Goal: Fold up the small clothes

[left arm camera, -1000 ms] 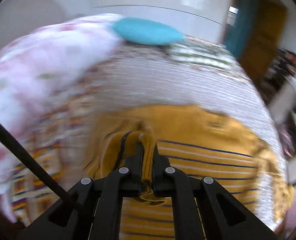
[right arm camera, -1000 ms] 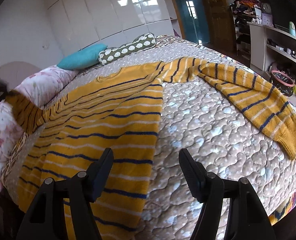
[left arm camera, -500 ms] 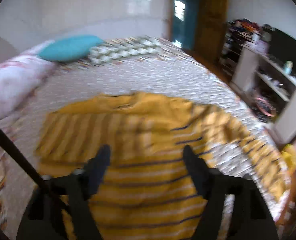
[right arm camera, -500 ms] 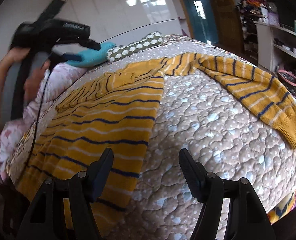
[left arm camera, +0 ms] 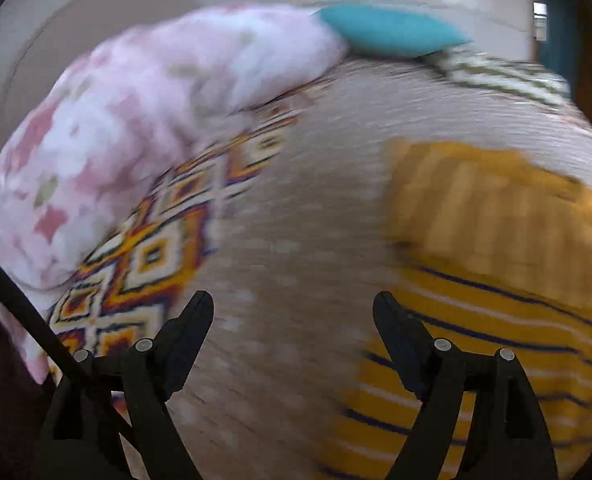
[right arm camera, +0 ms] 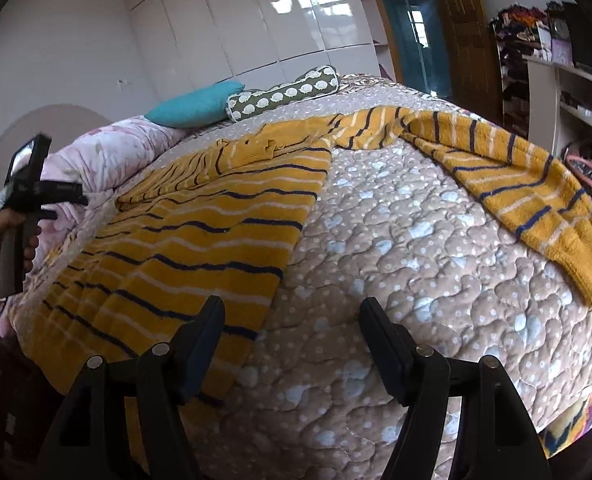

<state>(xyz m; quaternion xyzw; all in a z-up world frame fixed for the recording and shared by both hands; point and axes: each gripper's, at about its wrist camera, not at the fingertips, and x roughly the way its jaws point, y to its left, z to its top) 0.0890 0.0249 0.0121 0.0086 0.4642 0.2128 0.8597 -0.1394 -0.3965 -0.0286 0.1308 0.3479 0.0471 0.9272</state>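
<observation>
With one sleeve already folded over the mustard-yellow navy-striped knit sweater (right arm camera: pixel 200 232) lying flat on the quilted beige bedspread (right arm camera: pixel 407 272), I'd send the empty wide-open right gripper (right arm camera: pixel 290 334) to the far outstretched sleeve's cuff, while the left gripper (left arm camera: pixel 292 320), also gaping with nothing in it, stays clear.

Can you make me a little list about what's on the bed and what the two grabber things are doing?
garment: yellow striped sweater, spread on the quilt
near sleeve: folded in over the body
far sleeve: sweater sleeve stretched out sideways, not folded
left gripper: open, holding nothing, blurry view
right gripper: open, above the quilt beside the sweater's edge
pillows: teal pillow, green patterned pillow
</observation>
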